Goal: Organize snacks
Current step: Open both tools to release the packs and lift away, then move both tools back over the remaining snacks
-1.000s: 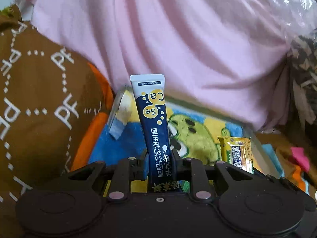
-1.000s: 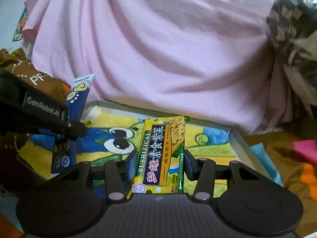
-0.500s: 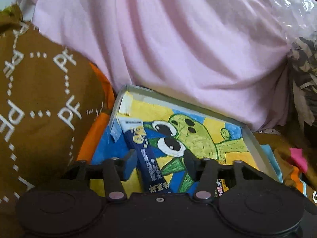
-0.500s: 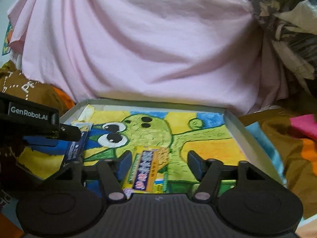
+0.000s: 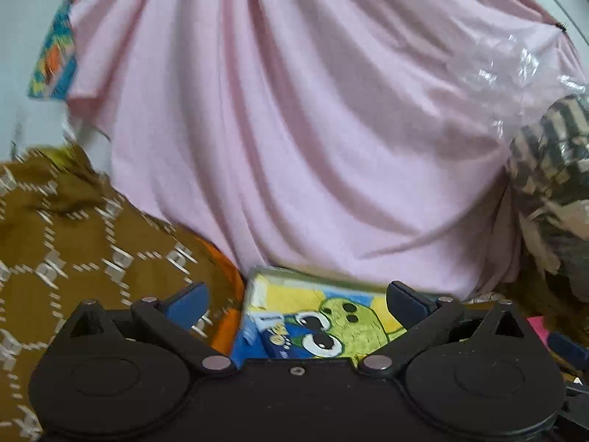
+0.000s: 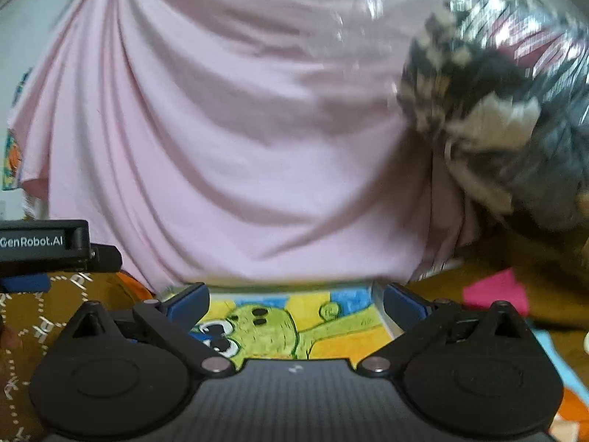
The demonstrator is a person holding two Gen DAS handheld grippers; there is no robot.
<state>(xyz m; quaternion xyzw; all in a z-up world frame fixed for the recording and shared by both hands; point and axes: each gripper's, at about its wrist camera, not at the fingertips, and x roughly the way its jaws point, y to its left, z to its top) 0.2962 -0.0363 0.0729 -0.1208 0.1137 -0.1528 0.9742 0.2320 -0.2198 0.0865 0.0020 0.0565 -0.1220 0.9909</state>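
Left wrist view: the left tool (image 5: 296, 300) has just spread its jaws wide and nothing sits between them. Below and beyond it lies the tray (image 5: 257, 276) with a cartoon frog print, and the dark blue snack tube (image 5: 274, 335) rests flat on the tray's left part, its lower end cut off by the tool's body. A pink cloth (image 5: 313, 129) hangs just behind the tray's far rim; a brown patterned fabric (image 5: 73, 258) crowds the left edge. The whole view is blurred.

Right wrist view: the right tool (image 6: 294, 300) has likewise just been opening and holds nothing. The tray (image 6: 379, 294) shows between its fingers, with its right wall beside the right finger. No snack packet can be made out here; the tool's body hides the tray's near half. The left tool (image 6: 44, 254) pokes in from the left edge.
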